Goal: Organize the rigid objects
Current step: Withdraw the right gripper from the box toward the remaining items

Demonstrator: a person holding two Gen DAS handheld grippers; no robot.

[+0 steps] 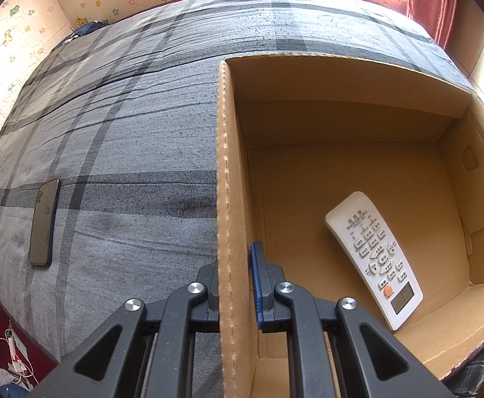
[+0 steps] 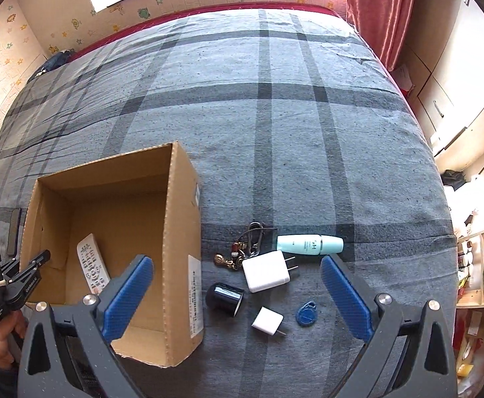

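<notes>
Right wrist view: my right gripper (image 2: pixel 235 295) hung with its blue pads spread wide and empty over the loose pile, so any piece could pass between them. Nearest lay the small white plug (image 2: pixel 268 321) and blue key fob (image 2: pixel 306 313), then the black cap (image 2: pixel 224 298), white charger (image 2: pixel 267 270), keychain (image 2: pixel 242 248) and teal bottle (image 2: pixel 310 244). My left gripper (image 1: pixel 233 285) was clamped on the cardboard box (image 1: pixel 224 165) wall, I judged to steady it. The white remote (image 1: pixel 373 258) already lay inside; beyond, a phone (image 1: pixel 44 222) waited on the plaid bedspread (image 2: pixel 275 116).
</notes>
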